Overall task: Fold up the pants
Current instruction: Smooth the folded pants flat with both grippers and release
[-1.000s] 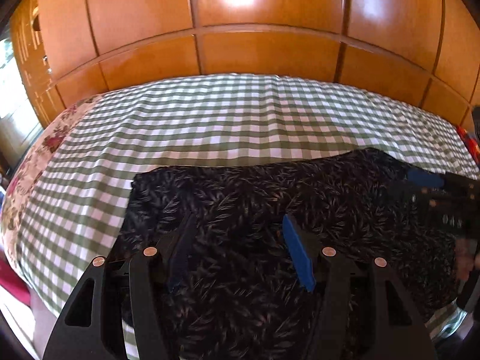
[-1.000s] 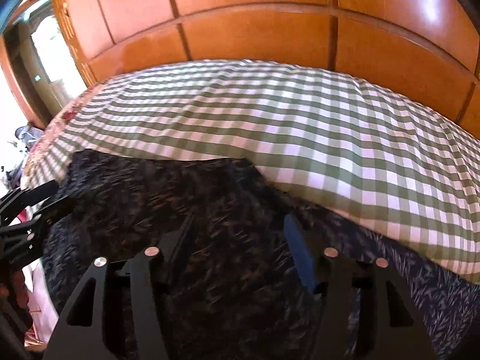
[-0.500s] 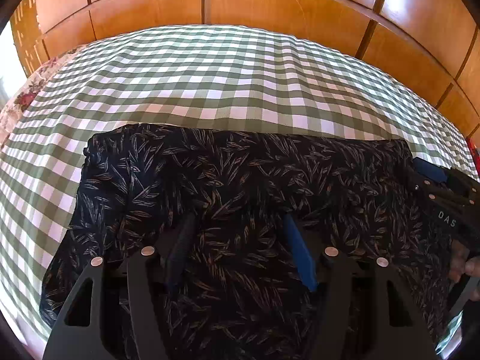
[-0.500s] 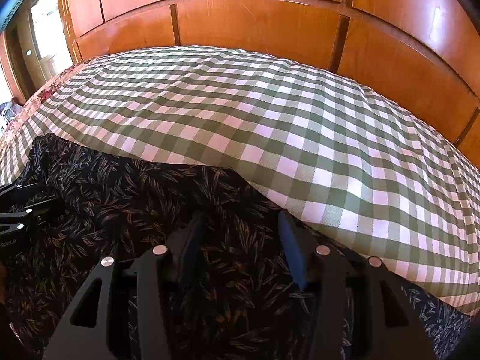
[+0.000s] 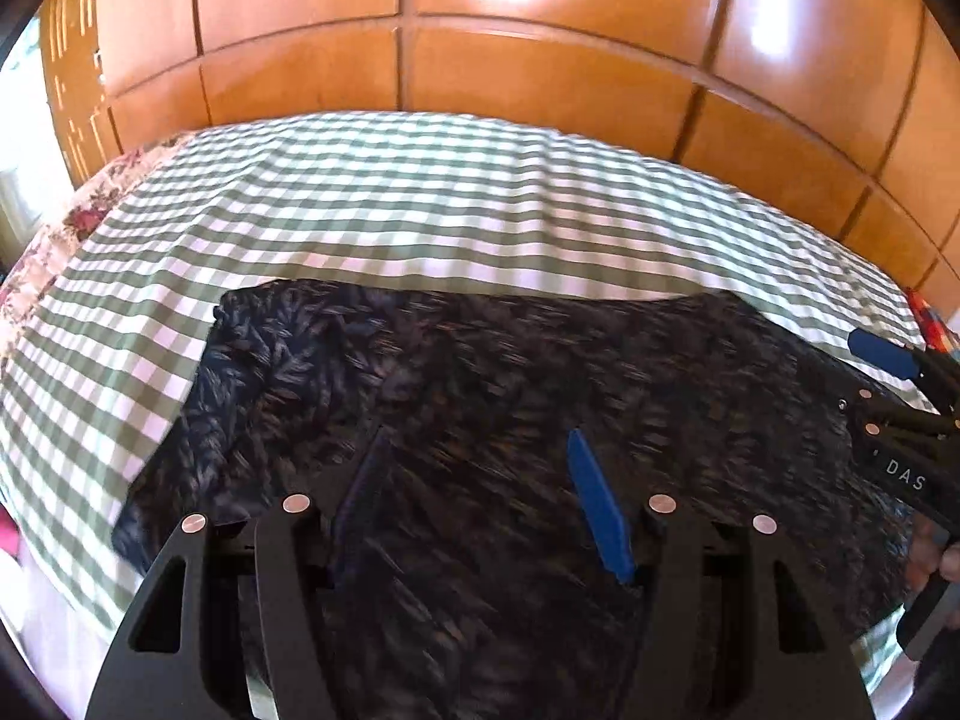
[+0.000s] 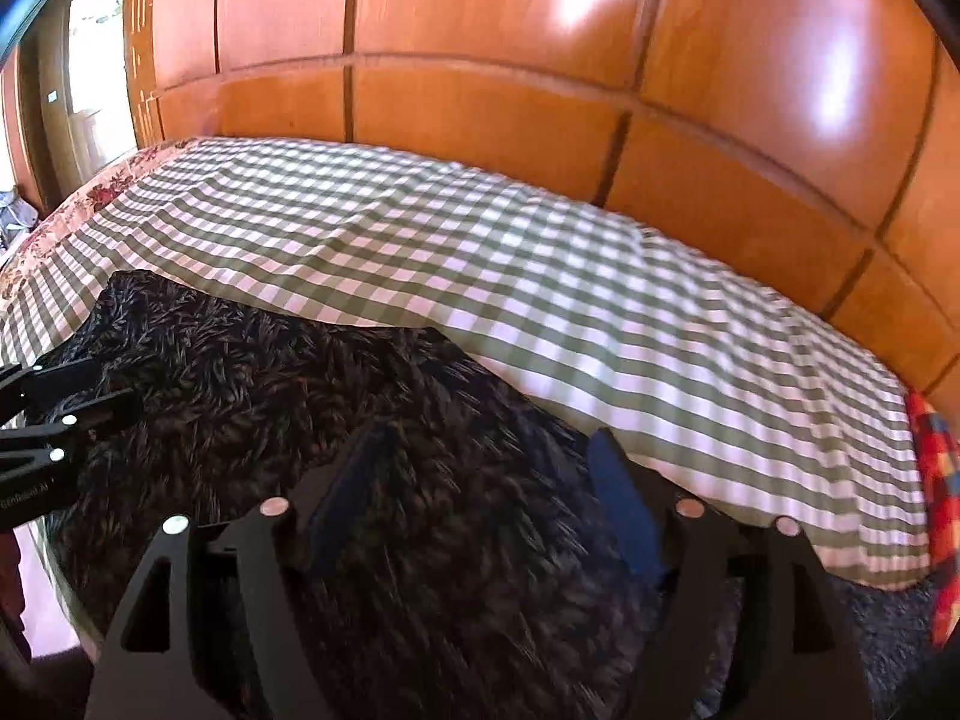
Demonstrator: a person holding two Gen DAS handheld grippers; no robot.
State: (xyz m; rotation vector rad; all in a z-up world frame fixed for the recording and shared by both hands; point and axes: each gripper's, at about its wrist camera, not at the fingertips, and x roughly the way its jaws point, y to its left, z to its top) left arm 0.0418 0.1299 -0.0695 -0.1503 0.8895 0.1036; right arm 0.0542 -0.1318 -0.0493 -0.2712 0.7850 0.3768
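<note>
Plainly, the dark leaf-print pants (image 5: 480,396) lie as a folded slab on the green-and-white checked bedcover (image 5: 420,204), near its front edge. The left gripper (image 5: 480,480) hangs over the cloth, jaws wide apart, holding nothing. The right gripper (image 6: 486,480) likewise gapes empty above the pants' right end. Judging risk: a shallow pinch might catch one layer only, dragging the fold askew or off the edge.

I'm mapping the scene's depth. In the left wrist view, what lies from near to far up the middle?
left gripper → dark leaf-print pants → green checked bedcover → wooden panelled wall.
</note>
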